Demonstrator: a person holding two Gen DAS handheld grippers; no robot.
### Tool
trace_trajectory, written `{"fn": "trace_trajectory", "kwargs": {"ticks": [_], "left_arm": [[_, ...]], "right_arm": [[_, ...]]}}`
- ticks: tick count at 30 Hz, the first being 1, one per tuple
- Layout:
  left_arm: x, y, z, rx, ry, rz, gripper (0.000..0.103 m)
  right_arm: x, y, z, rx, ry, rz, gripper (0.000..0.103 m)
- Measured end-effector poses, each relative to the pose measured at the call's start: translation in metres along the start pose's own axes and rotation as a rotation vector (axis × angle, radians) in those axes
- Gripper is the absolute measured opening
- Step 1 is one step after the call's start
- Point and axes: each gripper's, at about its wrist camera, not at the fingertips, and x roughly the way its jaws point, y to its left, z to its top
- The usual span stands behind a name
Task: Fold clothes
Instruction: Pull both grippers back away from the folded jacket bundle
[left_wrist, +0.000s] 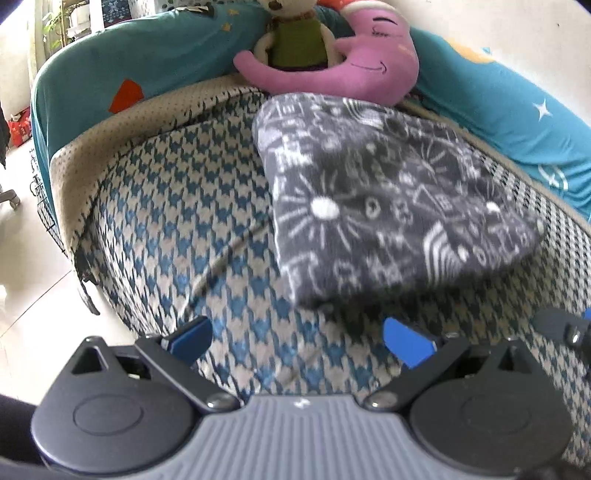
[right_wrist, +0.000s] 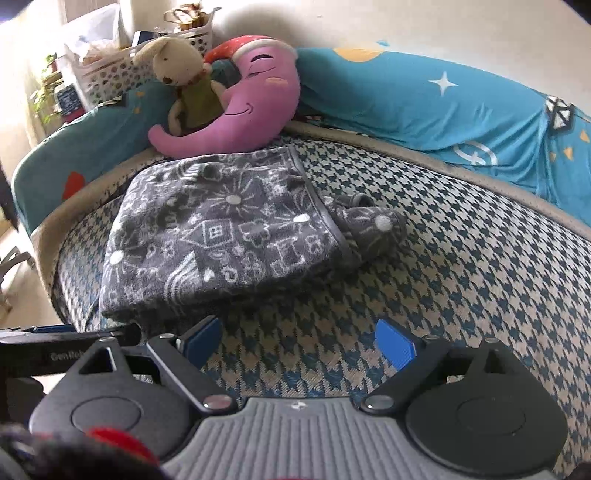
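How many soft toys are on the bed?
2: a purple moon plush lies at the back by the teal bumper, and a beige rabbit doll leans on it. Others may be hidden.

A pink moon pillow (right_wrist: 236, 114) with a beige plush rabbit (right_wrist: 184, 74) against it lay at the back of the houndstooth bed (right_wrist: 461, 280), bordered by a teal bumper (right_wrist: 424, 110), behind which stood a white basket (right_wrist: 122, 70).

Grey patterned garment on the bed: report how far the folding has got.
Done: the grey patterned garment lies folded in a compact stack on the houndstooth bed cover. In hand: nothing; the left hand-held gripper and right hand-held gripper are both open and empty, just short of its near edge. Left: a sleeve end sticks out on the right side and could be tucked in.
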Motion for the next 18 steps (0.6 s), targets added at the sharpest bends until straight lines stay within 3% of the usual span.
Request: {"fn": "trace_trajectory", "kwargs": {"ticks": [10,13,18], "left_arm": [[0.012,-0.014,-0.014,-0.009,0.078,-0.001,0.103],[0.02,-0.019,-0.019,-0.003,0.12,-0.002,0.103],[0.023,-0.022,-0.02,-0.021,0.125,-0.002,0.103]], "right_arm": [[0.028,-0.014,-0.007,0.022,0.185,-0.006,0.091],[0.033,-0.018,-0.011,0.027,0.21,-0.013,0.091],[0.04,-0.022,-0.016,0.014,0.235,-0.037,0.091]]}}
